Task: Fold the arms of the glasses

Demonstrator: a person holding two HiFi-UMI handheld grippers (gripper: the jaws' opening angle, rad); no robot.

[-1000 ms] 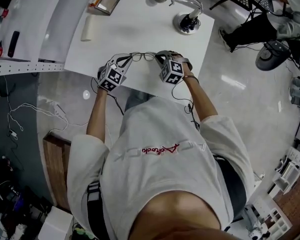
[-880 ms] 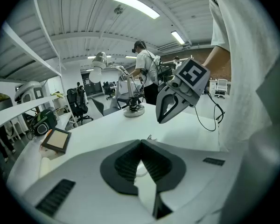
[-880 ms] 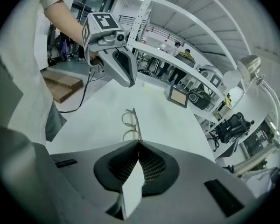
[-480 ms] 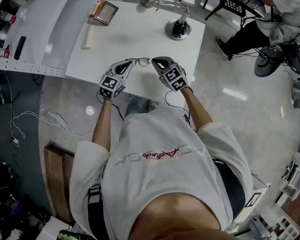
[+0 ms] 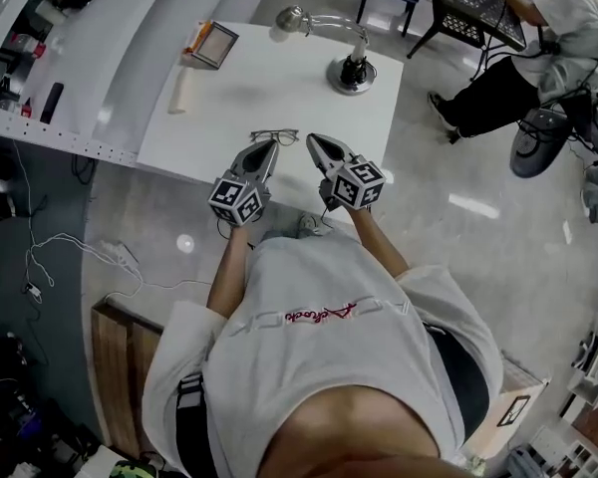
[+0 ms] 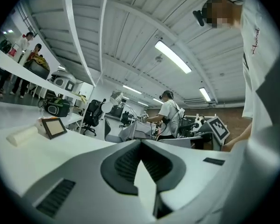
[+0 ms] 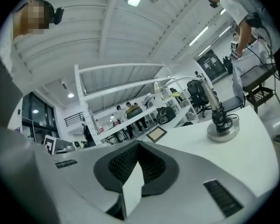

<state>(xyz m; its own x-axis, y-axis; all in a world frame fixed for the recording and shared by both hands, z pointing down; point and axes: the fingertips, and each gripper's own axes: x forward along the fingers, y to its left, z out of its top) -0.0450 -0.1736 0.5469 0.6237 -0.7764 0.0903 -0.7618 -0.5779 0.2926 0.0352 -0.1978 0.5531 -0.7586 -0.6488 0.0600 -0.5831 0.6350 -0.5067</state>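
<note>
- Looking down on a white table (image 5: 264, 83) with the glasses (image 5: 274, 136) lying on it near the front edge, just beyond the tips of both grippers.
- Bearing, farther back on the same table: a desk lamp (image 5: 351, 72) on a round base with a chrome head, a small framed panel (image 5: 211, 44) at the far left corner, and a white roll (image 5: 182, 93) beside it.
- Holding, on the shelf (image 5: 110, 68) left of the table, a dark oblong thing (image 5: 50, 102) and some small items too blurred to name.
- Showing on the glasses a thin dark wire frame, two lenses side by side, set crosswise to the person; too small to tell whether the arms are folded or out.
- Clenched and empty: left gripper (image 5: 270, 146), dark ribbed pads (image 6: 122, 164) meeting at a point with nothing between, tip at the near rim of the glasses, contact not discernible.
- Clenched and empty likewise: right gripper (image 5: 313, 140), pads (image 7: 122, 163) pressed together at the tip, which is just beside the right end of the frame.
- Sitting well apart at the upper right, a second person (image 5: 523, 63).
</note>
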